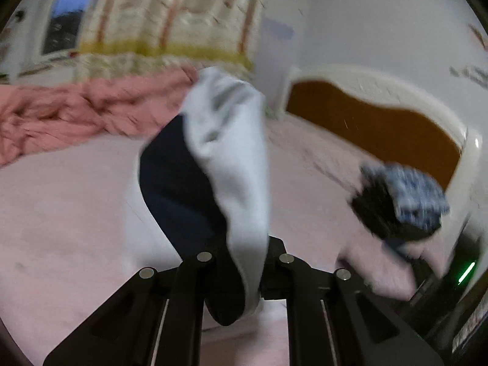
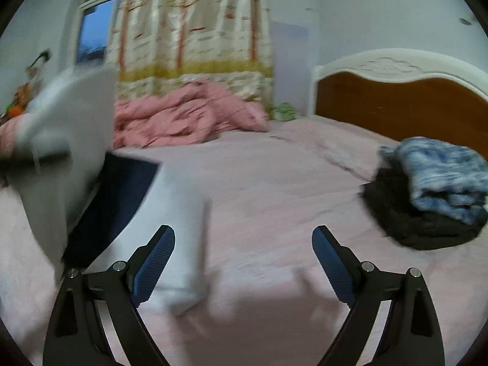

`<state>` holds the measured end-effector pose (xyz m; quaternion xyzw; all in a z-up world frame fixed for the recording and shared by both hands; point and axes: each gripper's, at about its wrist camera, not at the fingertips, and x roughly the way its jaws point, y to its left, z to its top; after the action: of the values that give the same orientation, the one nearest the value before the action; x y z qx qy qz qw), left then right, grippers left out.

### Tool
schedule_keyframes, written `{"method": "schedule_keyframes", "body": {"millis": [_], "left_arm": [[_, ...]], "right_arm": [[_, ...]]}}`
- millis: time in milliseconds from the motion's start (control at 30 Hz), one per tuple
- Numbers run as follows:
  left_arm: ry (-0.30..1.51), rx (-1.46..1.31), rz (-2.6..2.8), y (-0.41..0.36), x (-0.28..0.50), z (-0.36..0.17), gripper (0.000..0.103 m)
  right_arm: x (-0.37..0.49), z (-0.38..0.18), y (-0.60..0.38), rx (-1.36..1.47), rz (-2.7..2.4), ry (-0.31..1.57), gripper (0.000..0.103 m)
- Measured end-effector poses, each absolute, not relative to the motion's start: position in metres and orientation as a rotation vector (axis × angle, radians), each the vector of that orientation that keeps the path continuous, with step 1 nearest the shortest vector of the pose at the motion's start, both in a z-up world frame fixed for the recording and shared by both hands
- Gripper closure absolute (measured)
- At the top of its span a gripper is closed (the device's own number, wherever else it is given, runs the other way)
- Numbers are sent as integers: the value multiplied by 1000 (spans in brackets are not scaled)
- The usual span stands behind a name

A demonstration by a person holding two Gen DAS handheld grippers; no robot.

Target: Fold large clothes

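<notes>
A white garment with a navy panel (image 1: 231, 152) hangs up out of my left gripper (image 1: 244, 259), whose jaws stand close together, pinched on the cloth. The cloth hides the fingertips. In the right wrist view the same garment (image 2: 180, 213) lies partly on the pink bed sheet (image 2: 274, 183), and its left part is lifted and blurred (image 2: 70, 128). My right gripper (image 2: 244, 244) is open just above the sheet. Its left finger (image 2: 155, 262) is over the garment's white edge, and nothing is between the pads.
A stack of clothes, blue-patterned on black (image 2: 439, 189), sits at the right near the brown headboard (image 2: 396, 106). A crumpled pink duvet (image 2: 189, 113) lies along the bed's far side below a patterned curtain (image 2: 195, 30).
</notes>
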<state>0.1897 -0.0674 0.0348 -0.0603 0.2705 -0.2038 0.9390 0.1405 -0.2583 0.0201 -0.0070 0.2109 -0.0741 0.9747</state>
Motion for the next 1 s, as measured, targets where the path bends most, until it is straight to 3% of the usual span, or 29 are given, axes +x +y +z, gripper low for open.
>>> {"method": "schedule_keyframes", "body": {"millis": [233, 300, 333, 433, 533, 733, 1000], "left_arm": [[650, -46, -436, -115, 182, -35, 90], [653, -76, -487, -112, 181, -31, 66], [659, -97, -526, -112, 182, -28, 48], [634, -104, -553, -107, 167, -14, 44], [569, -129, -545, -90, 141, 1, 33], [495, -245, -293, -24, 132, 14, 27], [609, -273, -43, 26, 168, -27, 29]], "right_arm": [[130, 54, -335, 75, -265, 379, 10], [131, 53, -344, 118, -266, 386, 10], [132, 52, -348, 142, -260, 395, 10], [138, 48, -351, 185, -242, 424, 10], [138, 48, -341, 151, -229, 417, 10], [139, 53, -304, 98, -104, 431, 10], [154, 58, -235, 195, 379, 535, 12]]}}
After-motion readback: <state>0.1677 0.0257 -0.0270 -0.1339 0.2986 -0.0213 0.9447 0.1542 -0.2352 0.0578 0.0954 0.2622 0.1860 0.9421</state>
